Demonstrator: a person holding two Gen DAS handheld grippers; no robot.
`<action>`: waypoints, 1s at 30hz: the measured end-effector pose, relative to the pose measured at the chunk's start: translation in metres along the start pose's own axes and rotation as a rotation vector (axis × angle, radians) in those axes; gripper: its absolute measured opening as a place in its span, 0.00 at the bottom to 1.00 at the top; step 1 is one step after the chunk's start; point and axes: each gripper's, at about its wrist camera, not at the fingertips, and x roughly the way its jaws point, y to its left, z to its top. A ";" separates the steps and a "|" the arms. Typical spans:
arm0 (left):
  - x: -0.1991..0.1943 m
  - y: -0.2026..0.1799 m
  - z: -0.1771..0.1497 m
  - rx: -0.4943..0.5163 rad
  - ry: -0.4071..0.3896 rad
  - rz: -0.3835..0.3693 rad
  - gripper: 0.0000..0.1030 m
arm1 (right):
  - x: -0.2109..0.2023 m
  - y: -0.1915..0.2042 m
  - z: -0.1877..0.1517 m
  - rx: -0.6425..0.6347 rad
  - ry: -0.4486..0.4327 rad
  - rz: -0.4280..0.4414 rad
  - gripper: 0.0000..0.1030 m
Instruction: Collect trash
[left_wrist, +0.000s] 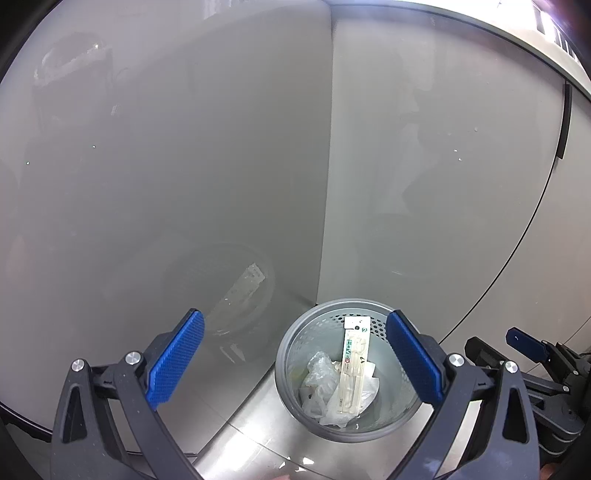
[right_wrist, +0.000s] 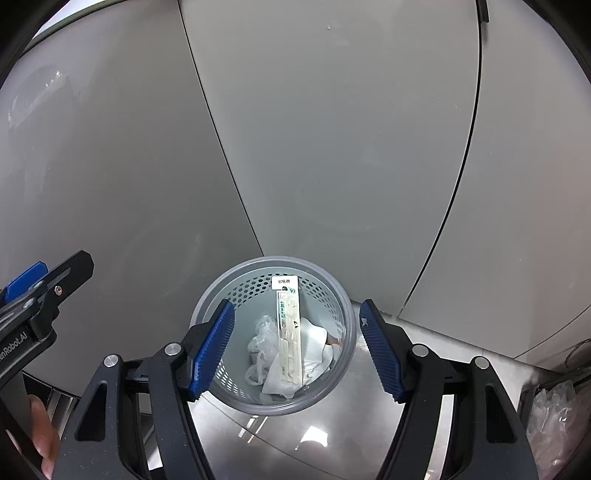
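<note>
Grey perforated wastebasket (right_wrist: 273, 400) on steel counter (right_wrist: 332, 435), holds long blister pack (right_wrist: 289, 339), crumpled wrappers. Left gripper (left_wrist: 295, 365), right gripper (right_wrist: 295, 350): both agape, empty. Risk: low finger knocks rim, tips basket.

Grey cabinet panels (right_wrist: 332, 129), steel counter (right_wrist: 332, 435).

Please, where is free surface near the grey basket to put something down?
Bare steel counter shows in front of the grey basket, between both open claws, left claw and right claw, and to its right up to the wall panels. Inside the basket is crowded: long package, crumpled plastic, tissue.
</note>
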 end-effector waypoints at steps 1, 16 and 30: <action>0.000 0.000 0.000 0.000 0.002 -0.002 0.94 | 0.000 0.000 0.000 -0.001 -0.001 -0.001 0.65; 0.001 0.001 0.001 0.012 0.003 0.004 0.94 | -0.004 0.004 0.001 -0.013 -0.001 -0.016 0.65; 0.004 -0.003 0.002 0.014 0.013 -0.008 0.94 | -0.005 0.002 -0.003 -0.011 -0.001 -0.023 0.65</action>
